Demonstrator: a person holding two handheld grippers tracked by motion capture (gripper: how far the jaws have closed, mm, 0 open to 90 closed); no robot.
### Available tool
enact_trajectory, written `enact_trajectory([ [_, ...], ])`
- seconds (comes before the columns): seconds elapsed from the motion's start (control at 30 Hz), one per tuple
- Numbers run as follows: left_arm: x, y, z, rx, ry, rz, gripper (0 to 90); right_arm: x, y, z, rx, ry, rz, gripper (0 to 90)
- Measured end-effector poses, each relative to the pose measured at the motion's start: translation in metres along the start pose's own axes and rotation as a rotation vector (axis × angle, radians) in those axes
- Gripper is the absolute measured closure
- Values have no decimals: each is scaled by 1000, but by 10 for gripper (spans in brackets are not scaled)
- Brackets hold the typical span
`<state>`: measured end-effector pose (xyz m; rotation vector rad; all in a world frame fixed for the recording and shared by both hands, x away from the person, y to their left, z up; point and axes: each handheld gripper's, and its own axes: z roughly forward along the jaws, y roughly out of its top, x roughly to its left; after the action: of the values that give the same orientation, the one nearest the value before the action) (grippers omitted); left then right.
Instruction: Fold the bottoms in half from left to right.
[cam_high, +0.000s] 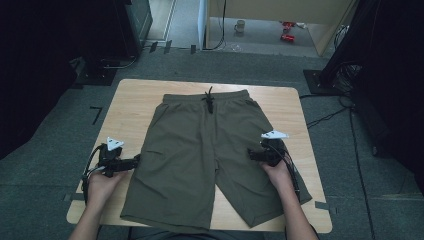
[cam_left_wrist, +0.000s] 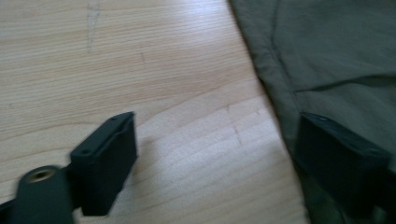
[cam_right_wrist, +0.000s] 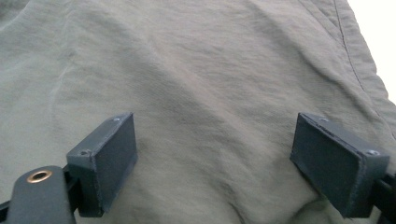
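Observation:
Olive green shorts (cam_high: 200, 150) lie flat on a light wooden table (cam_high: 135, 100), waistband and black drawstring (cam_high: 209, 101) at the far side, both legs toward the person. My left gripper (cam_high: 136, 161) sits at the outer edge of the left leg. In the left gripper view it (cam_left_wrist: 217, 158) is open, one jaw over bare wood (cam_left_wrist: 140, 56) and the other over the shorts' side seam (cam_left_wrist: 336, 46). My right gripper (cam_high: 250, 154) is on the right leg's outer part. In the right gripper view it (cam_right_wrist: 215, 158) stands open just above the wrinkled fabric (cam_right_wrist: 187, 60).
Grey carpet surrounds the table. Dark equipment stands at the left (cam_high: 50, 60) and right (cam_high: 385, 75), with cables (cam_high: 325, 117) on the floor at the right. A mug (cam_high: 240, 26) and red items (cam_high: 287, 30) lie far behind. The right leg's hem hangs near the table's front right corner.

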<state>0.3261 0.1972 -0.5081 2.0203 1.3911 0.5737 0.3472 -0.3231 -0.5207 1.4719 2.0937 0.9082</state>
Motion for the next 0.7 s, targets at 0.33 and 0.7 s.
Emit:
enact_trajectory([
  [0.33, -4, -4, -22, -17, -82, 55, 248, 2, 7, -8, 15, 44, 7, 297],
  [0.7, -19, -13, -31, 12, -145, 89, 257, 4, 10, -15, -14, 55, 17, 309],
])
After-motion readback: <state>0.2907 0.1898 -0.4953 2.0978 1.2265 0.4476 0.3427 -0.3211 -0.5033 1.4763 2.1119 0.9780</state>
